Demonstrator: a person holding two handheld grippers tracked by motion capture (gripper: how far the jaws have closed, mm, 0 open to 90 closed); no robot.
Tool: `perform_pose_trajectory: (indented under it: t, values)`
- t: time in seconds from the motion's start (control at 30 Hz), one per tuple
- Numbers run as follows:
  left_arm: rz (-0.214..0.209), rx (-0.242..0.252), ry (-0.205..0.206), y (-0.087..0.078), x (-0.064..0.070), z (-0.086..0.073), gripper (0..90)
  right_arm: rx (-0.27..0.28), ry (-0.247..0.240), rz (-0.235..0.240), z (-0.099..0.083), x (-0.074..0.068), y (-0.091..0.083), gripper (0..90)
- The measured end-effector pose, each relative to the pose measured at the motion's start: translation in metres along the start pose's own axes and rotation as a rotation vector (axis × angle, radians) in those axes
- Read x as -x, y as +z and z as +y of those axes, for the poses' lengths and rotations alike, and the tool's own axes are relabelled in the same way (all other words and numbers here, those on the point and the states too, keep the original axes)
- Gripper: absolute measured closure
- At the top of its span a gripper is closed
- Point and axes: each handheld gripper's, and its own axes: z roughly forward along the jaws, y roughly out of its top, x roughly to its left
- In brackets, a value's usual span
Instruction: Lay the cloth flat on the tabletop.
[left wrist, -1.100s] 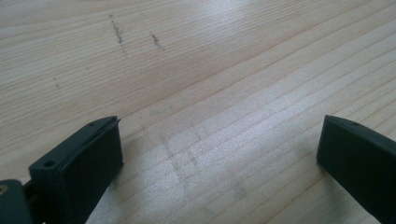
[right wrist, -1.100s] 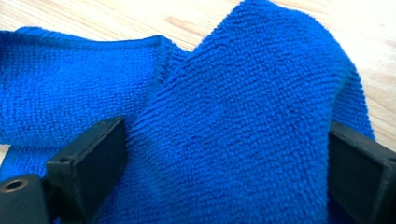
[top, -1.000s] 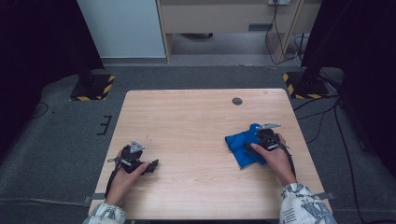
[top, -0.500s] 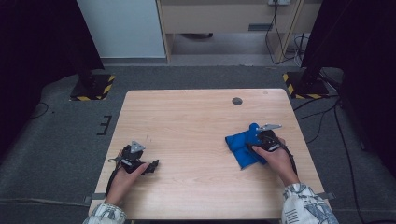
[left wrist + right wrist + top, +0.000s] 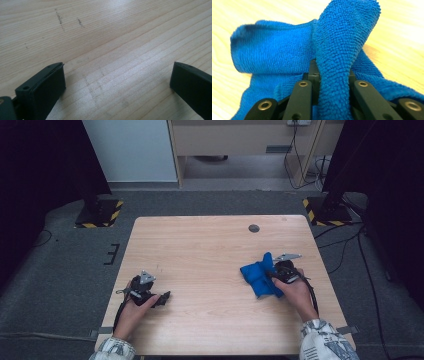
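A crumpled blue cloth (image 5: 259,277) lies on the right half of the wooden table (image 5: 210,250). My right gripper (image 5: 275,272) is shut on a fold of that blue cloth (image 5: 337,55), which stands up between its two black jaws. The rest of the cloth spreads on the table beyond the jaws. My left gripper (image 5: 164,297) rests near the table's front left corner, held in a hand. It is open, its black fingers (image 5: 42,87) wide apart over bare wood with nothing between them.
A small dark round disc (image 5: 254,228) sits in the tabletop near the far edge, right of centre. Faint pencil-like marks (image 5: 60,18) streak the wood ahead of the left gripper. Dark stands with yellow-black striped bases (image 5: 100,215) flank the table on the floor.
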Motion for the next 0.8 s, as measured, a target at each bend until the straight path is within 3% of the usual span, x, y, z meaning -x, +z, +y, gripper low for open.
perform_pose_trajectory:
  t: [0.2, 0.8]
  values:
    - [0.0, 0.0, 0.001, 0.0, 0.0, 0.0, 0.0, 0.075, 0.022, 0.02, 0.012, -0.002, -0.016, 77.9]
    - [0.0, 0.0, 0.0, 0.0, 0.0, 0.0, 0.0, 0.175, -0.046, 0.055, 0.061, -0.026, -0.052, 77.9]
